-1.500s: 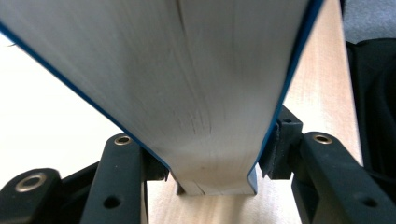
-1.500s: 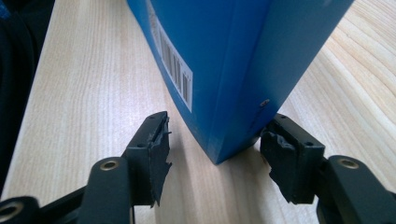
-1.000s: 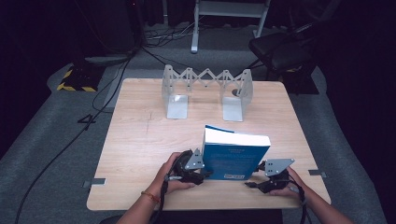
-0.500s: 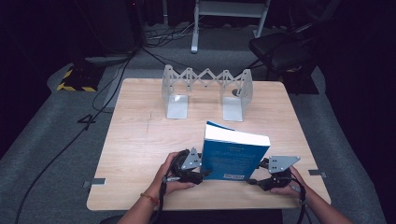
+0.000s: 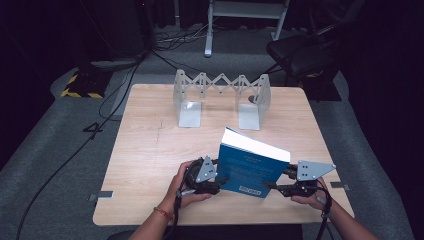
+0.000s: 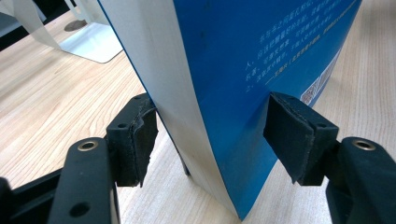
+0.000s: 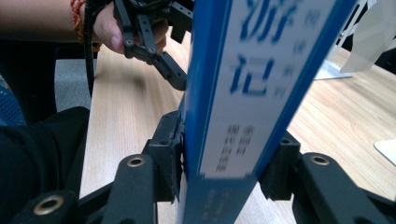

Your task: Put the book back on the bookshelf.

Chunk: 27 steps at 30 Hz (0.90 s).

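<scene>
A blue book (image 5: pixel 252 167) with a white page block stands on its edge on the wooden table (image 5: pixel 150 150), near the front. My left gripper (image 5: pixel 220 182) is at its left end. In the left gripper view the jaws (image 6: pixel 210 135) straddle the book (image 6: pixel 224 70); they have just been opening and the pads stand slightly off it. My right gripper (image 5: pixel 272 186) is at the book's right end. In the right gripper view its jaws (image 7: pixel 224 168) have just been closing, and the pads press both sides of the spine (image 7: pixel 252 93). The left gripper (image 7: pixel 173 74) shows beyond.
A grey expanding metal book rack (image 5: pixel 220 97) stands at the back middle of the table, with its flat base plate (image 6: pixel 88 42) also seen from the left gripper. A dark chair (image 5: pixel 300 50) and cables lie on the floor beyond the table.
The right gripper has risen a little and closed onto the book's spine. The book now stands taller and more upright. The left hand has stayed in place.
</scene>
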Motion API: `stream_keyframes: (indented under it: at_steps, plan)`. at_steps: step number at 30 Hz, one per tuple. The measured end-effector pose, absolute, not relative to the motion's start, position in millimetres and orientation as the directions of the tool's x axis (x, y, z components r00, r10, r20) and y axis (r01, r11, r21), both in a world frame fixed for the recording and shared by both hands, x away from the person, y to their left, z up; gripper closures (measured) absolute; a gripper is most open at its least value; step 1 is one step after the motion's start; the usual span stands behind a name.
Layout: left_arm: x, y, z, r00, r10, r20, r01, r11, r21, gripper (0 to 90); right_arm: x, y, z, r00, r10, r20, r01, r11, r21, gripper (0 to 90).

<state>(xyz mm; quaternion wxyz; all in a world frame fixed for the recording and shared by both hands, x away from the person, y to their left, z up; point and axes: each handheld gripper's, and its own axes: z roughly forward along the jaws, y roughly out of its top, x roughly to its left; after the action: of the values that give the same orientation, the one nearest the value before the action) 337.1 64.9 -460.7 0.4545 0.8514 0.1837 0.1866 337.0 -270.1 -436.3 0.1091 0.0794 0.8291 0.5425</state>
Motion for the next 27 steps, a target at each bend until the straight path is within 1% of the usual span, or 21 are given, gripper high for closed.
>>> stream_keyframes:
  at_steps: [5, 9, 14, 18, 22, 27]
  plan:
    - [339, 61, -459, 0.854, 0.496, 0.155, 0.140, -0.507, 0.851, 33.2, 332, -267, -424, -0.955, 0.268, -0.129, -0.020, 0.375, 0.927, 57.1]
    - [336, 56, -458, 0.835, 0.505, 0.219, 0.100, -0.530, 0.842, 30.7, 329, -265, -414, -0.946, 0.291, -0.142, -0.025, 0.371, 0.928, 57.0]
    - [338, 52, -458, 0.832, 0.512, 0.215, 0.104, -0.524, 0.845, 28.1, 324, -259, -403, -0.932, 0.319, -0.173, -0.038, 0.387, 0.921, 56.2]
    - [340, 49, -457, 0.832, 0.515, 0.207, 0.112, -0.521, 0.846, 26.2, 324, -256, -397, -0.925, 0.337, -0.173, -0.032, 0.385, 0.923, 56.1]
    - [340, 46, -456, 0.823, 0.516, 0.239, 0.094, -0.538, 0.837, 25.5, 323, -253, -392, -0.915, 0.364, -0.175, -0.030, 0.372, 0.928, 56.6]
    - [346, 40, -455, 0.817, 0.510, 0.270, 0.079, -0.562, 0.823, 25.3, 323, -252, -389, -0.908, 0.371, -0.192, -0.044, 0.372, 0.927, 58.2]
